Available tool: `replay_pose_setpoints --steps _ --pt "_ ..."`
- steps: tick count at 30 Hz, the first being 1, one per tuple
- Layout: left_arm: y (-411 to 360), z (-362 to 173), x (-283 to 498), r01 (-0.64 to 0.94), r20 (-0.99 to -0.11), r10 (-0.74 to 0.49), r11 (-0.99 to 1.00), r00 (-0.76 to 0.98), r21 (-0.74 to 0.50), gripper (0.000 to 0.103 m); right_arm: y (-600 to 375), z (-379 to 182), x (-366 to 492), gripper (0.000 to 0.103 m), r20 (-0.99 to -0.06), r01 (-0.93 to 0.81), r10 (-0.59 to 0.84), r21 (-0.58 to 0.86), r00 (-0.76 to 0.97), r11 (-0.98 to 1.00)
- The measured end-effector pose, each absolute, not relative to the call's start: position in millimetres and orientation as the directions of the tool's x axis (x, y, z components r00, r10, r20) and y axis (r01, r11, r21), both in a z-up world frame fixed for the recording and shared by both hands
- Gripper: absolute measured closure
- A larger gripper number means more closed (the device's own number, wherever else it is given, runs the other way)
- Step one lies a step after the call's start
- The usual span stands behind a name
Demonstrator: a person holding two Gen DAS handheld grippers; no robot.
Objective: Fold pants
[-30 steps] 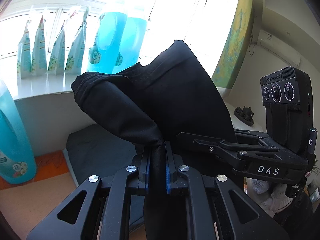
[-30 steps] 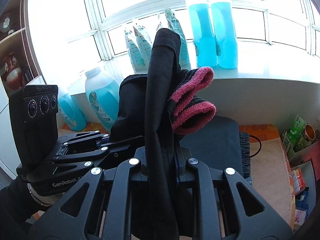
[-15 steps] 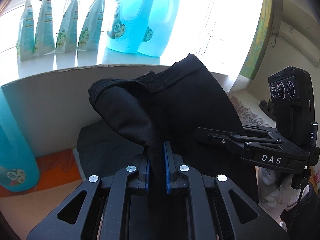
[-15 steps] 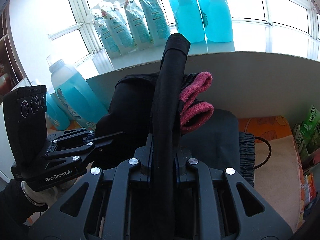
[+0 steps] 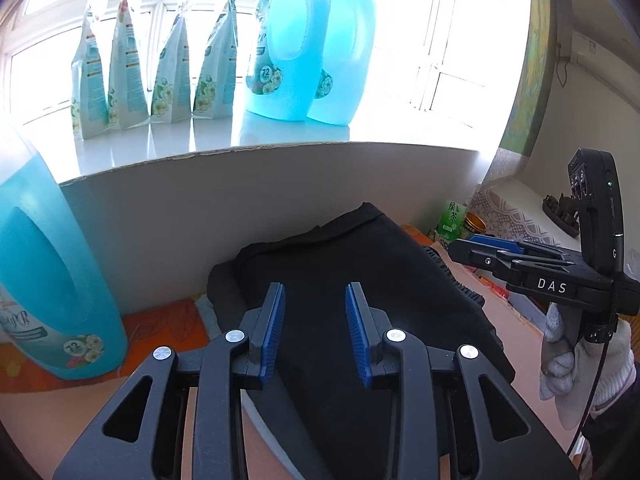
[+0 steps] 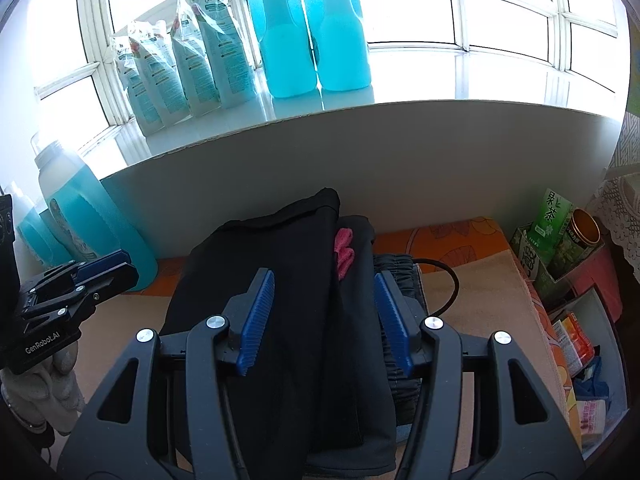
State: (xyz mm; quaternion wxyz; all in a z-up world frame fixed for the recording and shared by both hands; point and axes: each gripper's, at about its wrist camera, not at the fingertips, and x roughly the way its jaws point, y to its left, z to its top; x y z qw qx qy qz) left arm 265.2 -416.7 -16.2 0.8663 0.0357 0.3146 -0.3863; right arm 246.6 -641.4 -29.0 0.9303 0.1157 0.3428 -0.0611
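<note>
While both tools hover with nothing between their fingers, the black pants point(image 6: 288, 280) lie folded lengthwise on the tabletop point(image 6: 492, 320), their far end close under the white windowsill wall point(image 6: 400, 168). The left gripper point(image 5: 314, 328) has its blue-padded jaws spread wide above the cloth, and the right gripper point(image 6: 324, 320) is likewise parted over the same bundle.

Such fabric looks soft, light and limp; it will likely sag and slide on itself, so a pinch at a folded edge or the thicker end near the wall should hold better than a grab at the flat middle. A pink cloth point(image 6: 344, 252) peeks from between the dark layers, and a grey ribbed garment point(image 6: 400, 276) lies partly beneath on the right side, so a deep bite could catch either by mistake.

Blue detergent bottles point(image 5: 308, 52) and refill pouches point(image 5: 160, 64) line the sill, well clear. A larger blue jug point(image 5: 48, 264) stands on the table just left of the pants, a black cable point(image 6: 448, 280) curls out at the right, and a green tea carton point(image 6: 554, 216) with a tin point(image 6: 586, 228) sits further right.
</note>
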Motion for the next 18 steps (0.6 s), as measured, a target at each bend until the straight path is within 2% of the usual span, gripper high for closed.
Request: replay_pose_setpoints --steps 5,8,10,13,16,18 --pt "-408 -5 243 0.702 -0.562 -0.647 0.695 0.515 -0.157 0.072 -623 -23 221 0.043 -0.640 0.206 -0.080 0.126 0.764 0.970" --pt "-400 -1 227 0.705 -0.553 -0.650 0.693 0.521 -0.149 0.052 -611 -17 202 0.042 -0.626 0.212 -0.109 0.091 0.772 0.973" --pt "-394 1 217 0.707 -0.546 -0.647 0.694 0.532 -0.133 0.051 -604 -12 189 0.040 -0.615 0.217 -0.119 0.086 0.779 0.973" --pt "-383 4 202 0.711 -0.536 -0.652 0.691 0.536 -0.129 0.050 -591 -5 166 0.029 -0.597 0.215 -0.122 0.087 0.793 0.973" --pt "-371 6 187 0.720 -0.532 -0.669 0.678 0.519 -0.150 0.046 -571 2 145 0.028 -0.584 0.213 -0.146 0.046 0.798 0.976" --pt "-363 9 176 0.724 -0.529 -0.674 0.673 0.516 -0.151 0.044 -557 6 130 0.021 -0.574 0.220 -0.166 0.026 0.802 0.975"
